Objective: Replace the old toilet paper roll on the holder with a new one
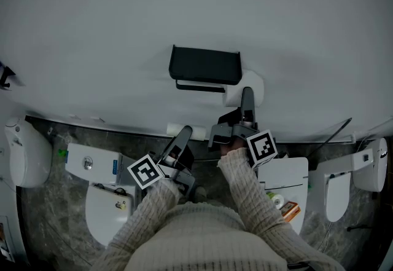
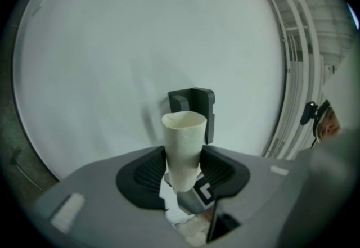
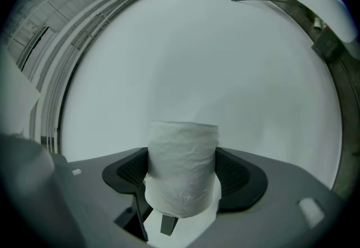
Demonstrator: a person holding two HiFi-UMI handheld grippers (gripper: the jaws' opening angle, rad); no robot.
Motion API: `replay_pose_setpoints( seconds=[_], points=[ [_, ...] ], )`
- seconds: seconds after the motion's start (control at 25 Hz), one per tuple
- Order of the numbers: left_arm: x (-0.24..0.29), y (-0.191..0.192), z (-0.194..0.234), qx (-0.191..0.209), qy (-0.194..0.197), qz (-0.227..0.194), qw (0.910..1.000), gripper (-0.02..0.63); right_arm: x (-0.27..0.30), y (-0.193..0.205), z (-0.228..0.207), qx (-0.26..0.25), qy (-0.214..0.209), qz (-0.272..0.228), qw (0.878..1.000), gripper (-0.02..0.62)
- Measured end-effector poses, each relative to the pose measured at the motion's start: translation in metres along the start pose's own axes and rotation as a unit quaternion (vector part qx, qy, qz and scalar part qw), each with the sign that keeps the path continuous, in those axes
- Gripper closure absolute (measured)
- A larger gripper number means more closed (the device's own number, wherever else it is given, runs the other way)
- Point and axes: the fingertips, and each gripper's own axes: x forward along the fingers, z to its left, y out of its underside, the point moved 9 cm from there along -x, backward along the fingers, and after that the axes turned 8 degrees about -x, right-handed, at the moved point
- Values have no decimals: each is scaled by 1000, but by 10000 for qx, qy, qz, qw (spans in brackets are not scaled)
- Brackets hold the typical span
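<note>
A: Where does it stand?

B: The left hand-held gripper (image 2: 183, 172) pinches the empty cardboard core (image 2: 184, 145) low on its length, upright between the jaws; in the head view it hangs at about 7 o'clock of the black holder (image 1: 204, 66), apart from it; so the old one looks to be off.

A: And the new roll?

B: The right hand-held gripper (image 3: 183, 179) is clamped on the new roll (image 3: 183, 165), its pads (image 3: 130, 176) pressed against the sides; in the head view the roll sits at 4 o'clock of the holder, just beside the end of the bar (image 1: 198, 85), close to the wall (image 1: 123, 30).

A: What might spoil it?

B: Aim, I'd judge; the right gripper view shows only wall beyond the roll and no holder, so the bore could miss the bar's tip and the roll butt against it; the paper looks soft and creased, and a harder squeeze could narrow the bore; the core, held only near its foot, could tip out and drop to the floor (image 1: 61, 214).
</note>
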Motion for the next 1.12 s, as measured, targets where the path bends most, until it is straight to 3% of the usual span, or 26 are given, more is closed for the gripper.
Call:
replay_pose_setpoints(
  seconds=[0.44, 0.68, 1.12],
  points=[
    [16, 8, -8, 100, -33, -48, 9999, 431, 2, -12, -2, 368, 100, -16, 9993, 229],
    [14, 2, -8, 98, -57, -246, 9996, 432, 7, 13, 9, 191, -152, 515, 9984, 229],
    [13, 9, -10, 262, -134, -570, 9979, 431, 10, 15, 4, 430, -213, 782, 9958, 229]
  ],
)
